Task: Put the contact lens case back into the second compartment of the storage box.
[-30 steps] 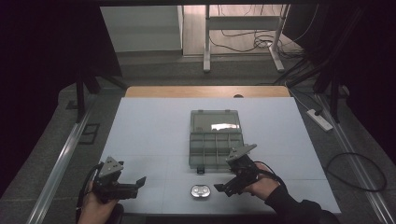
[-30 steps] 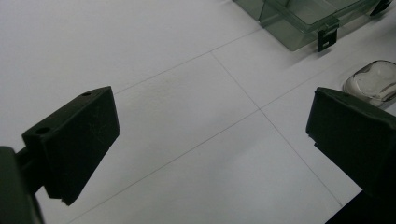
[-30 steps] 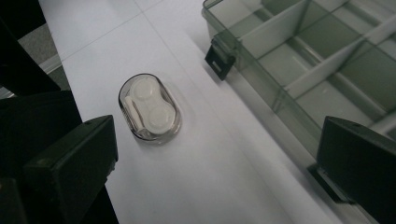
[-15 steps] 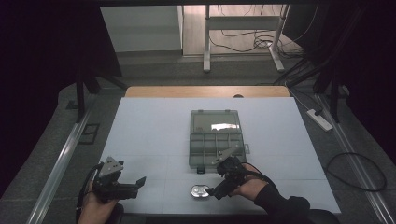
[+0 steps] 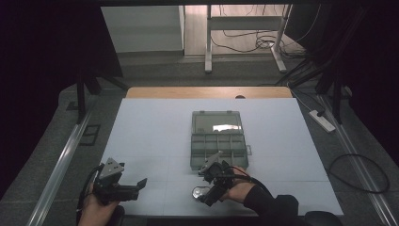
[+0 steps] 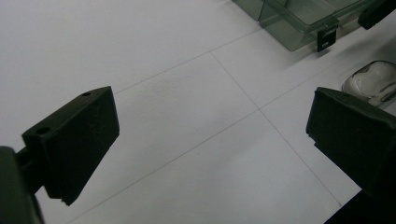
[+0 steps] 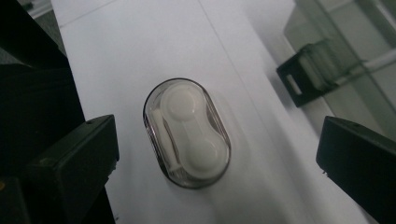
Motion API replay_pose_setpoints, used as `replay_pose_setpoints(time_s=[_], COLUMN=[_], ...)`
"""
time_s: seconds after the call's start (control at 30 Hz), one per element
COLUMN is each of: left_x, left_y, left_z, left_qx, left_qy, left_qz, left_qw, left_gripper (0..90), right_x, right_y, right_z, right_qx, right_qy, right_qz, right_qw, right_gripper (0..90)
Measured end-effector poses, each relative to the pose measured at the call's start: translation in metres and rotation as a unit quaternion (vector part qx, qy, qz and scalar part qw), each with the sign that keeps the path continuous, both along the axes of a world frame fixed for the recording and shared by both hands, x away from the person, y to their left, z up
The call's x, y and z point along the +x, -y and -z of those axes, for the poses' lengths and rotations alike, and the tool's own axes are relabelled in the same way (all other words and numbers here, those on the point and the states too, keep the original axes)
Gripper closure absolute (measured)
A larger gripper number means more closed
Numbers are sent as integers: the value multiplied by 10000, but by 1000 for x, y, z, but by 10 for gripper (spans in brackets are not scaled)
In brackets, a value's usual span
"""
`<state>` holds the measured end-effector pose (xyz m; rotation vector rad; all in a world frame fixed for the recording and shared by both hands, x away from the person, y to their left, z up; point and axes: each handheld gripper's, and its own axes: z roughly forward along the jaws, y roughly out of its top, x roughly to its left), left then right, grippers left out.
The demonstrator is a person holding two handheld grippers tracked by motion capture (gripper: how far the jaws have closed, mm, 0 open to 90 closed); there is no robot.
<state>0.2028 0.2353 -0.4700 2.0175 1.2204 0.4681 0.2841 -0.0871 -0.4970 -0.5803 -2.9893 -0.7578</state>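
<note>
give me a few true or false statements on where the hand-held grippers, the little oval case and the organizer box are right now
1. The right hand-held gripper has its jaws open around the small oval case. True.
2. The oval case is already inside the organizer box. False: it lies on the white table, in front of the box.
3. The organizer box has its lid open. True: the compartments show, with the lid lying flat behind them.
4. The left hand-held gripper is clamped on the box latch. False: its jaws are open over bare table, well to the left of the box.
5. The oval case is clear with a white two-cup insert. True.
</note>
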Motion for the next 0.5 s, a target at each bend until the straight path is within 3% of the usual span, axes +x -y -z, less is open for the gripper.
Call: replay_pose_setpoints(time_s=[0.5], left_x=[0], left_y=[0], left_z=[0], left_qx=[5], left_qy=[13], left_qz=[15], left_qw=[10000], left_gripper=[26], right_x=[-3], right_y=[-17], right_z=[23], right_qx=[-551], right_qy=[180], right_qz=[-345], right_qw=[9977], right_gripper=[0])
